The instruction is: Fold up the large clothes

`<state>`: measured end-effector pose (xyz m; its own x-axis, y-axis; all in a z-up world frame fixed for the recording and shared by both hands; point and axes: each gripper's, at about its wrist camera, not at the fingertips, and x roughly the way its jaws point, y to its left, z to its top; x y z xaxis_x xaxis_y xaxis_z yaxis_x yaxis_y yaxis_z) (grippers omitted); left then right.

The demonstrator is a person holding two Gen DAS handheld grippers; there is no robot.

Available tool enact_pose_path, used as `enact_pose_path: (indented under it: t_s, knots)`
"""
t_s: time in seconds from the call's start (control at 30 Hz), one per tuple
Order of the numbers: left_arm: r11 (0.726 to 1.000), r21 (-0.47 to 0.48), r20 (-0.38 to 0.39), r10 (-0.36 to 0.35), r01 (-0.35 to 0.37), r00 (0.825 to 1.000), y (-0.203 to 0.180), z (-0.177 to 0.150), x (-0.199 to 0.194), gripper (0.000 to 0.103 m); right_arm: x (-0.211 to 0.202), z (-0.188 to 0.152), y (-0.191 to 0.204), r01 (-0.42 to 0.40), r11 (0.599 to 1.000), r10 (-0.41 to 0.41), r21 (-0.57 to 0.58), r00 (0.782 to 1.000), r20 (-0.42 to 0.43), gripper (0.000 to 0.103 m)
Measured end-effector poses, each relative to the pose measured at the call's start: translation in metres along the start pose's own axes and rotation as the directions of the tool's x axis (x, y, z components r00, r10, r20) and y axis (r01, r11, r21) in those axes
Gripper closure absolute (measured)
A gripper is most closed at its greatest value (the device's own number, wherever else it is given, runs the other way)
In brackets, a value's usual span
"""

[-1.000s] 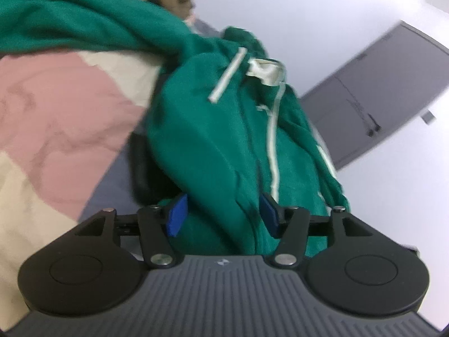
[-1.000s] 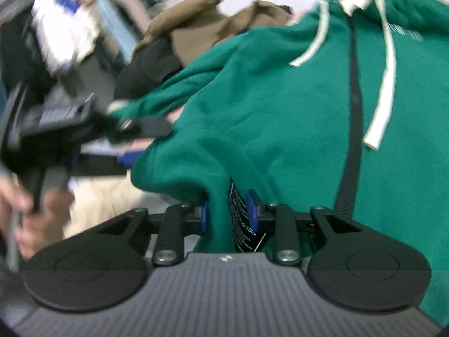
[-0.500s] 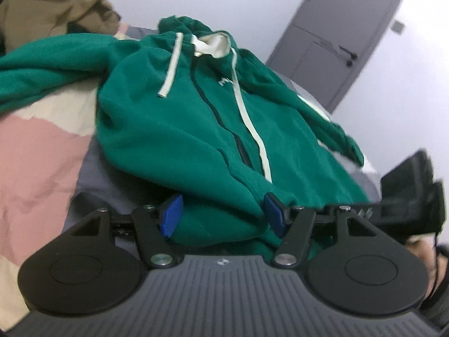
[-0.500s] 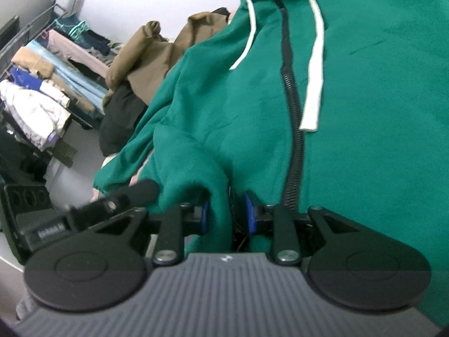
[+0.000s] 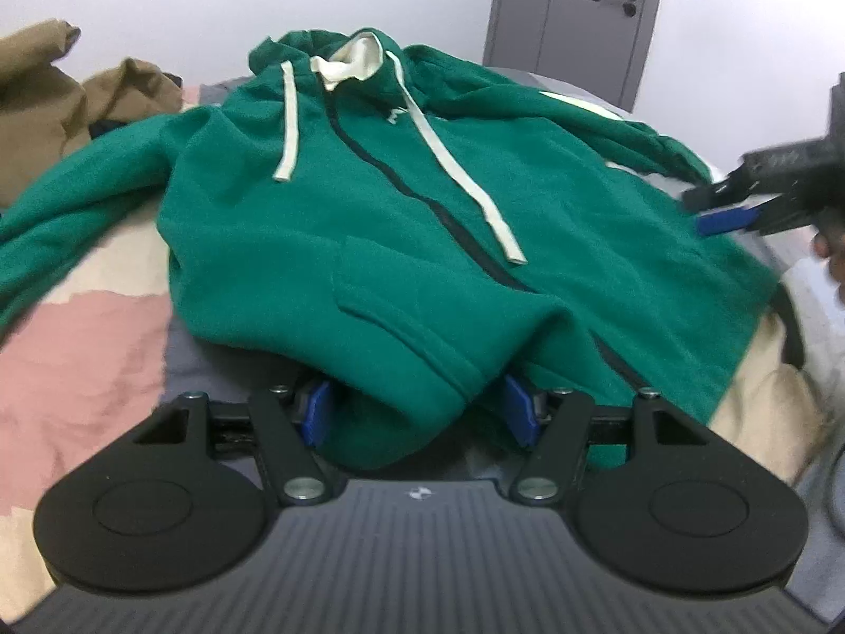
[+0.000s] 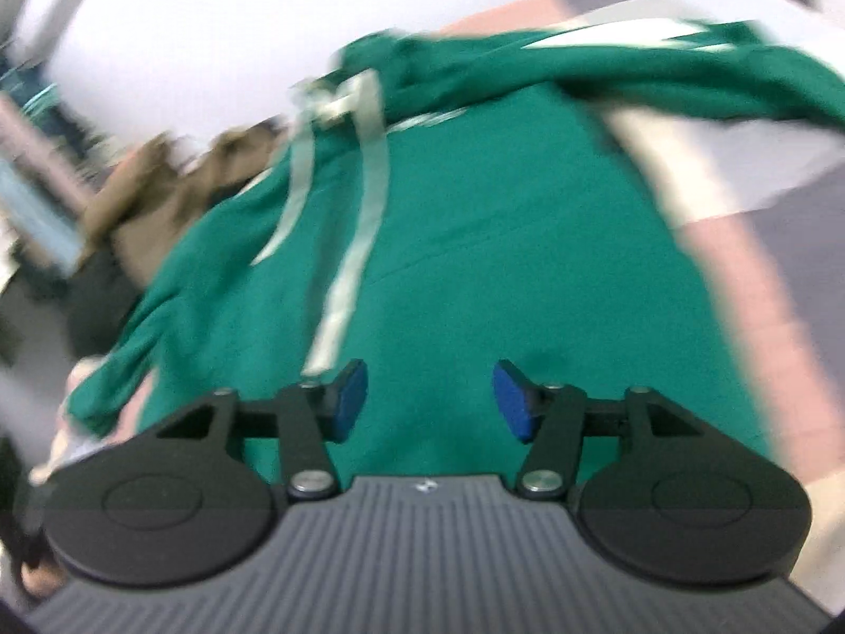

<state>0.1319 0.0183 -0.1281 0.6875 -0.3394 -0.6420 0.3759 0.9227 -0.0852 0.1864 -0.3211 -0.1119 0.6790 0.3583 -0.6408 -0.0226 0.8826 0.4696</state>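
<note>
**Hoodie laid flat, hem toward the grippers, hood away**

The green fleece zip hoodie [image 5: 422,201] is spread front-up on the patchwork bedspread in pink, cream and grey [image 5: 79,370]. Its long axis runs straight away from the left gripper [image 5: 417,412]: hem nearest, black zipper up the middle, cream-lined hood at the far end by the grey door [image 5: 570,16].

Left gripper: a bunched fold of the hem is seen between the 2 blue pads [image 5: 316,412], jaws set wide. Whether the pads actually press the cloth cannot be told, since the fold hides the inner faces.

Right gripper [image 6: 430,401]: its jaws have just been opening, and nothing is seen between the blue pads; the green cloth lies below and beyond them. In the left wrist view it is seen off the hoodie's right edge, near the lower side seam and the right sleeve [image 5: 607,121], which is stretched out sideways. The right wrist view is heavily blurred.

Judgement: the next fold is likely a sleeve or side panel brought in toward the zipper line. The right gripper is nearer the right sleeve; the left sleeve [image 5: 79,179] trails off toward the brown garment pile [image 5: 47,100], nearer the left gripper.
</note>
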Motion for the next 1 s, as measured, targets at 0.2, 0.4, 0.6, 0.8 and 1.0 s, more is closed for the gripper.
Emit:
enact_pose_path:
  t_s: [0.2,0.4,0.6,0.8,1.0]
  knots:
    - [0.998,0.061,-0.002,0.035,-0.034,0.999,-0.004,-0.003,0.014,0.039,-0.028,0.016,-0.063,0.189,0.972,-0.202,0.139,0.976,0.084,0.022]
    - [0.998,0.035,-0.032,0.049,-0.048,0.998,-0.006,0.0,0.011,0.08,-0.003,0.008,-0.078,0.148,0.979,-0.144,0.14,0.989,-0.038,0.024]
    - [0.967,-0.245,0.047,-0.064,0.073,0.997,0.015,0.007,-0.038,0.09,0.016,0.007,-0.079,0.066,0.976,-0.049,0.208,0.995,-0.088,0.033]
    - [0.811,-0.513,0.203,-0.203,0.28,0.958,0.049,0.006,-0.085,0.094,-0.007,0.005,-0.069,0.049,0.989,-0.041,0.141,0.997,-0.063,0.092]
    - [0.594,-0.671,0.334,-0.291,0.443,0.896,0.076,-0.007,-0.116,0.094,-0.057,0.02,-0.063,-0.122,0.977,0.113,0.176,0.992,0.061,0.094]
